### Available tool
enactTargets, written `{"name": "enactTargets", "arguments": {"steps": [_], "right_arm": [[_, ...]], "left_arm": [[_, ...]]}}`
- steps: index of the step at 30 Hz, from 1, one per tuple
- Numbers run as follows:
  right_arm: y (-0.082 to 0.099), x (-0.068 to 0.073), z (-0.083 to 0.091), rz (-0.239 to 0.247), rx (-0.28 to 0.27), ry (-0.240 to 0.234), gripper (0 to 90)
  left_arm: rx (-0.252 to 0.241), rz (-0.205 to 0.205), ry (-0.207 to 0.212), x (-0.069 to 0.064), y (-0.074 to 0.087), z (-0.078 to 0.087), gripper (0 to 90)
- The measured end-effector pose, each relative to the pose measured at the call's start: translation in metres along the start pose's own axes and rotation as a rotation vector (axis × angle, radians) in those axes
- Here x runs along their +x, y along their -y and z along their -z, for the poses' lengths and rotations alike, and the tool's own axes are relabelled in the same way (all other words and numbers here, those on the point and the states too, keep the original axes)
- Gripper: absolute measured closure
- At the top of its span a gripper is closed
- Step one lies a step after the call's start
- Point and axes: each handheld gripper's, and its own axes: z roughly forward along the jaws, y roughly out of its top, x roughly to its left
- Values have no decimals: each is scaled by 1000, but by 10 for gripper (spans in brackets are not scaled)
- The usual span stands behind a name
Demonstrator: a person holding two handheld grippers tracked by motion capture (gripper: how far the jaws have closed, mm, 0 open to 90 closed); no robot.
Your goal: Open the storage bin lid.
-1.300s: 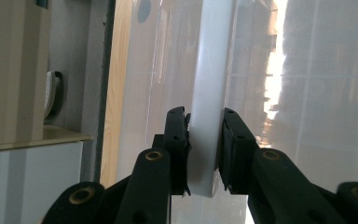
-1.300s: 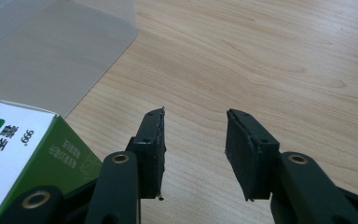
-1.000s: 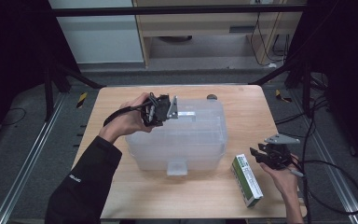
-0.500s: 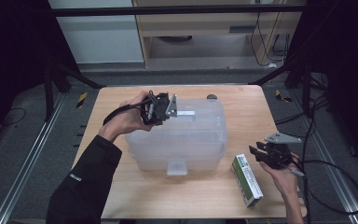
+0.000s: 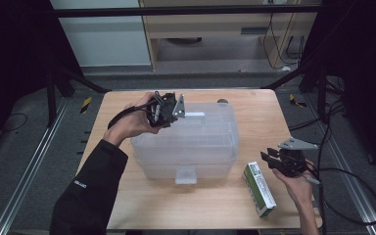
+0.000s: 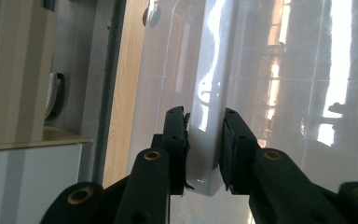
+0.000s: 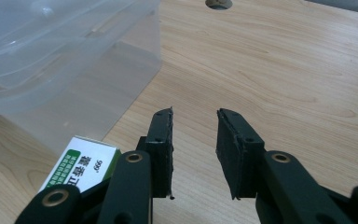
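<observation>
Gripping the white handle (image 6: 204, 140) on the lid of the clear plastic box (image 5: 186, 142), the left tongs (image 5: 176, 111) sit at the box's far left, their two black pads pressed against either side of that handle in the left gripper view. The box stands in the middle of the table (image 5: 254, 112), its lid on and a small latch facing the near edge.

At the near right, the right tongs (image 5: 269, 160) hover just above the table with nothing between them. Their jaws have just been closing, yet a clear gap remains between the pads (image 7: 162, 140) in the right gripper view, with bare wood showing through it. A green and white carton (image 5: 259, 188) lies flat on the table just left of these tongs, between them and the box, one end pointing towards the near edge. In the right gripper view the carton (image 7: 81, 163) sits beside the left jaw, apart from it, close to the box's near right corner (image 7: 74, 70).
</observation>
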Motion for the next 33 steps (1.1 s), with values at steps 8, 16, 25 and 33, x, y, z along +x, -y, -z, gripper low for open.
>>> {"name": "enactTargets", "arguments": {"steps": [8,16,25,33], "right_arm": [[-2,0,2,-7,-8,-47,762],[-7,5,5,-1,-21,-88,829],[-14,14,8,17,-44,-138,863],[-20,20,10,30,-71,-169,900]], "left_arm": [[0,17,-19,3,-1,1,728],[1,33,-50,6,-1,1,720],[2,46,-84,8,-2,1,714],[-3,71,-107,12,-2,0,706]]}}
